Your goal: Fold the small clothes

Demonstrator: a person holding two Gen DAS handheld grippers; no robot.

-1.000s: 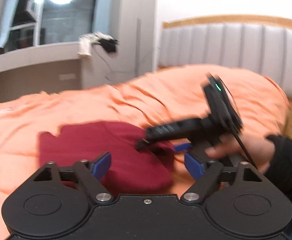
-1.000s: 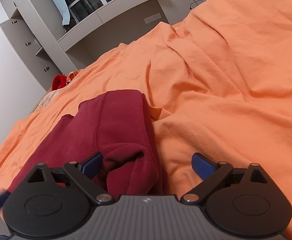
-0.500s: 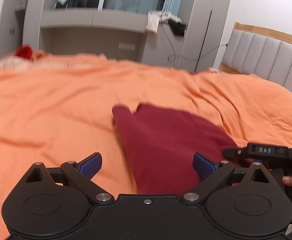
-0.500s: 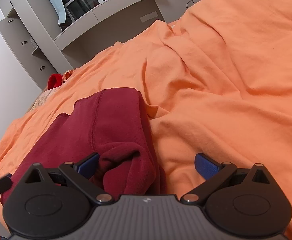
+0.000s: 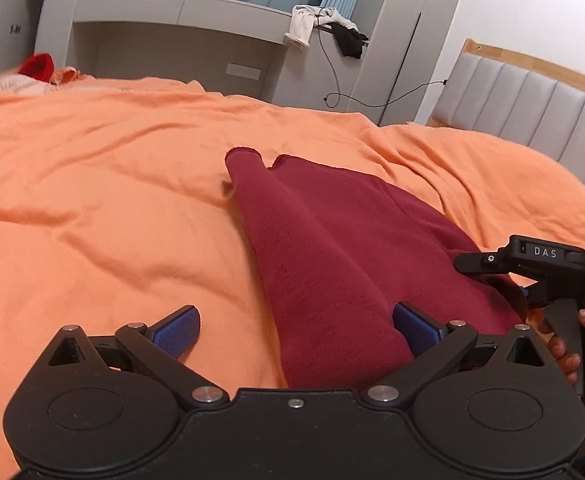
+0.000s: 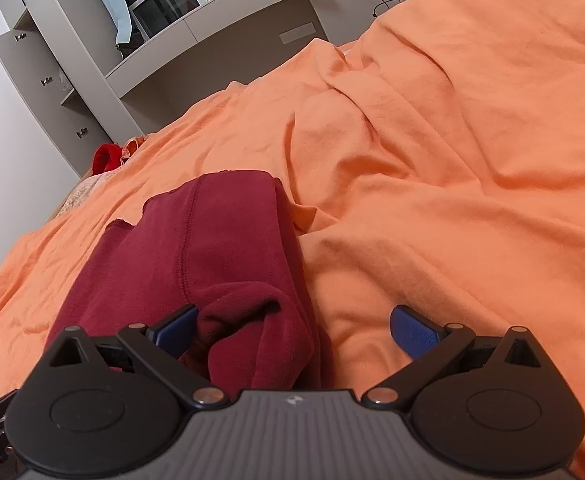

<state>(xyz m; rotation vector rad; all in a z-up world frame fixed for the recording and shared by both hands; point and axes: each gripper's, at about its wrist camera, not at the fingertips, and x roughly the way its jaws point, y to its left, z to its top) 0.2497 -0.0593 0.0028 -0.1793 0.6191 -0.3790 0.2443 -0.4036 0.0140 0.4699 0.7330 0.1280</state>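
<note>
A dark red knit garment (image 5: 332, 248) lies folded lengthwise on the orange bedspread (image 5: 92, 184). My left gripper (image 5: 296, 328) is open, its near end of the garment lying between the blue pads (image 5: 176, 330). The right gripper's body (image 5: 540, 268) shows at the right edge of the left wrist view, at the garment's right side. In the right wrist view the garment (image 6: 196, 248) has a bunched corner just ahead of my open right gripper (image 6: 292, 330), close to its left pad (image 6: 174, 330).
Grey cabinets and a shelf (image 5: 172, 12) stand beyond the bed, with cloths (image 5: 304, 26) and a cable hanging. A red item (image 5: 36, 66) lies at the far left corner. A padded headboard (image 5: 532, 100) is at right. Creased bedspread (image 6: 432, 140) spreads around.
My left gripper has swung left from facing the headboard to facing the cabinets and settled at the garment's near end. The right gripper has eased back slightly; both stayed open.
</note>
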